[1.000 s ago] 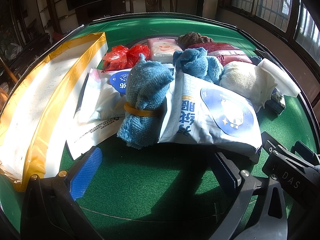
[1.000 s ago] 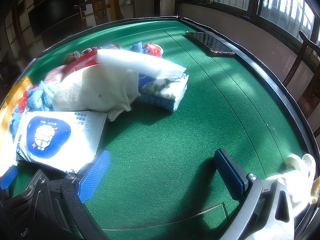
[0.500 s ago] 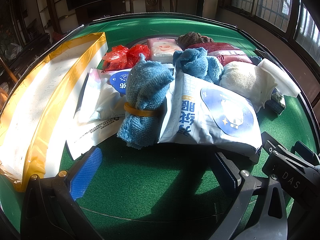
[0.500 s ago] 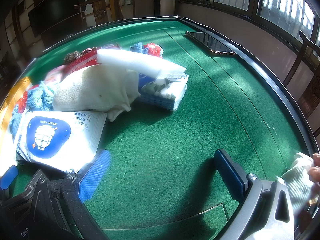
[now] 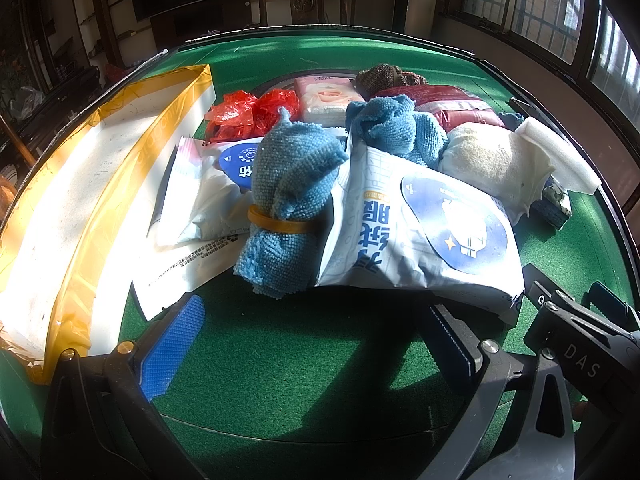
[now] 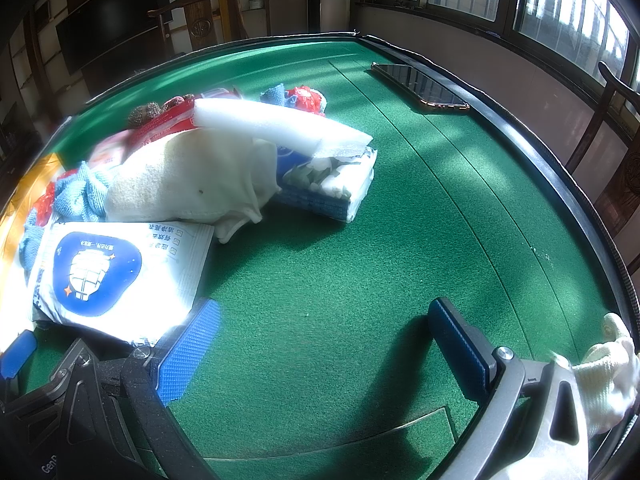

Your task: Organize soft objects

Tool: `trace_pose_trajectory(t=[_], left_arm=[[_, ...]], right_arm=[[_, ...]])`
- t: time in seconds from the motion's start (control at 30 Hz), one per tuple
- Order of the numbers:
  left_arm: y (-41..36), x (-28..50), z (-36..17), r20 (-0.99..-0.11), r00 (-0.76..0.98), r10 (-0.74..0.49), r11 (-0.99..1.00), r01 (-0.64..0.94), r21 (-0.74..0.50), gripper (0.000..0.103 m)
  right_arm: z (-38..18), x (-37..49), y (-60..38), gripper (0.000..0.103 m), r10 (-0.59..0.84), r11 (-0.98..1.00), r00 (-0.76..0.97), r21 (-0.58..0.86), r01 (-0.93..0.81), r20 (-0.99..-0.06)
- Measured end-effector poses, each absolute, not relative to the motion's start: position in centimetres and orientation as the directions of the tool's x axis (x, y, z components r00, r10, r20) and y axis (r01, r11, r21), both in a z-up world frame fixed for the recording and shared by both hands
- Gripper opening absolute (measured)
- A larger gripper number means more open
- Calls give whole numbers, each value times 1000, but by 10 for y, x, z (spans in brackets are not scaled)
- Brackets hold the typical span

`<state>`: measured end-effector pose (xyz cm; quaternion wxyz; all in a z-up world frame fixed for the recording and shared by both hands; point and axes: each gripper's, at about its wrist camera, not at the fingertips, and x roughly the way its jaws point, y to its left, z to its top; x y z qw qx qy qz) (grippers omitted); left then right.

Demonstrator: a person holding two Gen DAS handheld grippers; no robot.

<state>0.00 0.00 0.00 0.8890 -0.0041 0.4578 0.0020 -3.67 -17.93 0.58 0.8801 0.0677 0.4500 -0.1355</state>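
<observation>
Rolled blue towel (image 5: pixel 286 200) banded with rubber band (image 5: pixel 280 224), upright at front of pile on green table (image 5: pixel 280 360), dead ahead of left gripper (image 5: pixel 308 344); left nearer. Both wide open, empty; right gripper (image 6: pixel 320 352) over bare felt

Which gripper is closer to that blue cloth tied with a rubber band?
Left. The left gripper sits open just in front of the blue cloth. The right gripper, also open, is off to its right, beyond the white pack.
</observation>
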Motion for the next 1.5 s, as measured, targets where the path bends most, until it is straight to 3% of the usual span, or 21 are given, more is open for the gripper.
trace_pose_trajectory(t=[0.83, 0.97, 1.13, 1.33, 1.4, 1.5], left_arm=[[0, 0, 0, -814, 581, -1, 1000, -7, -7, 103], [0, 0, 0, -814, 581, 7, 1000, -18, -4, 103], [-6, -4, 1, -840, 543, -5, 1000, 4, -3, 103], [-12, -18, 7, -846, 526, -84, 996, 70, -56, 101], [-3, -34, 20, -815, 559, -152, 988, 107, -112, 100], [6, -60, 45, -753, 639, -160, 984, 168, -66, 100]], right_arm=[[11, -43, -181, 101, -148, 977, 536, -39, 210, -831], [35, -65, -186, 101, -236, 965, 603, -112, 237, -762], [81, -100, -190, 102, -199, 972, 792, -14, 234, -577], [105, -71, -181, 102, -110, 992, 849, 2, 130, -516], [108, -61, -179, 102, -101, 993, 864, 6, 119, -493], [112, -44, -187, 102, -69, 994, 881, 41, 100, -468]])
